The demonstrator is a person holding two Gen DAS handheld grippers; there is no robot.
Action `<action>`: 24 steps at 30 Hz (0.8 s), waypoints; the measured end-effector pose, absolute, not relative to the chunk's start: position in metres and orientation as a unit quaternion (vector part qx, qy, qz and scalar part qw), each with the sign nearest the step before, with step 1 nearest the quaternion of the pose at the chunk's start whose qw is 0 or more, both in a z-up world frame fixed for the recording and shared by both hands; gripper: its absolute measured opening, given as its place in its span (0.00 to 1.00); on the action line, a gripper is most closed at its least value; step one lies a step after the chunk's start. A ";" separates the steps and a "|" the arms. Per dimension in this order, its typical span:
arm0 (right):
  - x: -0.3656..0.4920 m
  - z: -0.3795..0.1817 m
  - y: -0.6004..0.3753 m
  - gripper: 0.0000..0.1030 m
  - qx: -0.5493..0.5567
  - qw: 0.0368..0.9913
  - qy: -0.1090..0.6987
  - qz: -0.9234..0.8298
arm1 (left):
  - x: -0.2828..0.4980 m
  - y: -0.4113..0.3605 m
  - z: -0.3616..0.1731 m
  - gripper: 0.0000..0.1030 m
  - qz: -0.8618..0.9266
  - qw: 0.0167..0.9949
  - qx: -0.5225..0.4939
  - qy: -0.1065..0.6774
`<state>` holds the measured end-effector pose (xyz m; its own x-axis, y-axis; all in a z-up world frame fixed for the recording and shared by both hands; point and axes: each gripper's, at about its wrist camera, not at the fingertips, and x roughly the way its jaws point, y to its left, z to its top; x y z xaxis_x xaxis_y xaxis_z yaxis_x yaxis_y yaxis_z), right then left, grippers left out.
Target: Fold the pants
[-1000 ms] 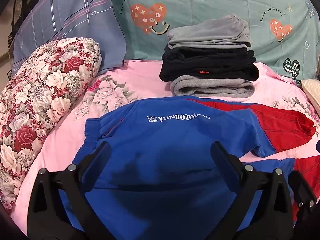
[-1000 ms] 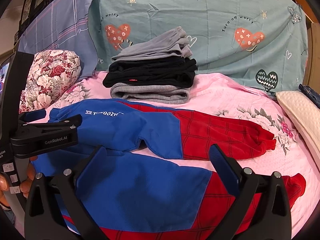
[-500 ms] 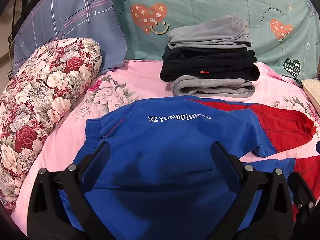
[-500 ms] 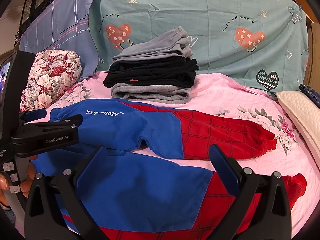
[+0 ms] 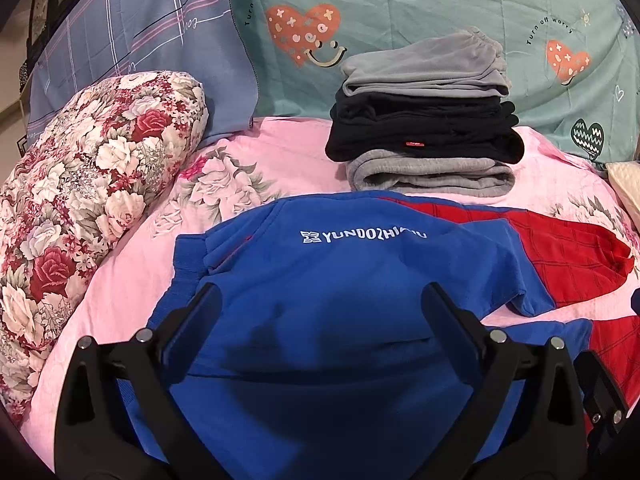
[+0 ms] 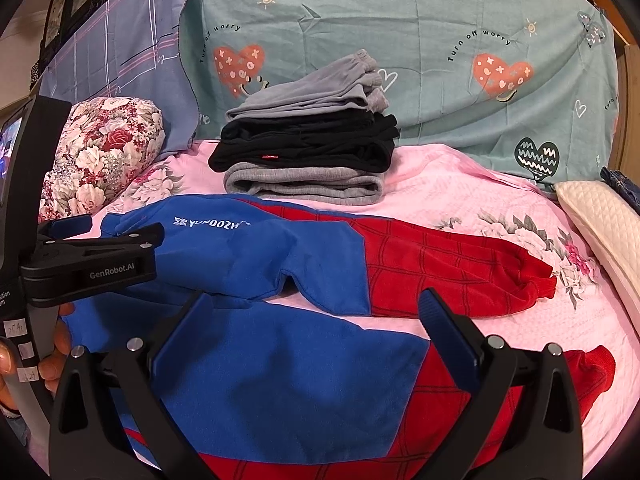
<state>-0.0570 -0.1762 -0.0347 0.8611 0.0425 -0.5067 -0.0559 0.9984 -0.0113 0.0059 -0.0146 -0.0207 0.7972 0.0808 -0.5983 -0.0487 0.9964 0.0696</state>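
Blue and red pants [image 5: 340,280] [image 6: 320,264] lie spread on the pink floral bed sheet [image 6: 460,184], waist to the left with white lettering, red legs reaching right. My left gripper [image 5: 320,304] hovers open over the blue waist part, nothing between its fingers. My right gripper [image 6: 316,308] hangs open above the nearer leg, where blue meets red. In the right wrist view the left gripper [image 6: 96,256] shows from the side at the left, held by a hand [image 6: 56,344].
A stack of three folded pants, grey, black, grey [image 5: 428,120] [image 6: 312,136], sits behind the spread pair. A floral pillow [image 5: 80,200] lies at the left, a cream pillow [image 6: 600,220] at the right. Teal heart-print bedding [image 6: 440,40] rises behind.
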 end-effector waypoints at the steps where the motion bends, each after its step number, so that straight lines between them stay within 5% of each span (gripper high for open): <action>1: -0.057 -0.035 -0.176 0.99 -0.012 0.965 0.261 0.026 | 0.006 -0.014 -0.020 0.98 0.035 0.948 0.025 0.316; 8: -0.059 -0.033 -0.179 0.99 -0.004 0.967 0.252 0.024 | 0.006 -0.015 -0.020 0.98 0.036 0.947 0.025 0.317; 15: -0.089 -0.003 -0.199 0.99 0.056 0.987 0.145 0.032 | 0.005 -0.013 -0.018 0.98 0.037 0.948 0.022 0.315; 24: -0.059 -0.027 -0.202 0.99 0.075 0.965 0.249 0.031 | 0.005 -0.015 -0.019 0.98 0.040 0.948 0.025 0.314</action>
<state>-0.0589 -0.2018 -0.0271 0.8738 0.0977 -0.4764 -0.0230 0.9868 0.1602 0.0047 -0.0147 -0.0194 0.7995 0.0916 -0.5937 -0.0606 0.9956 0.0721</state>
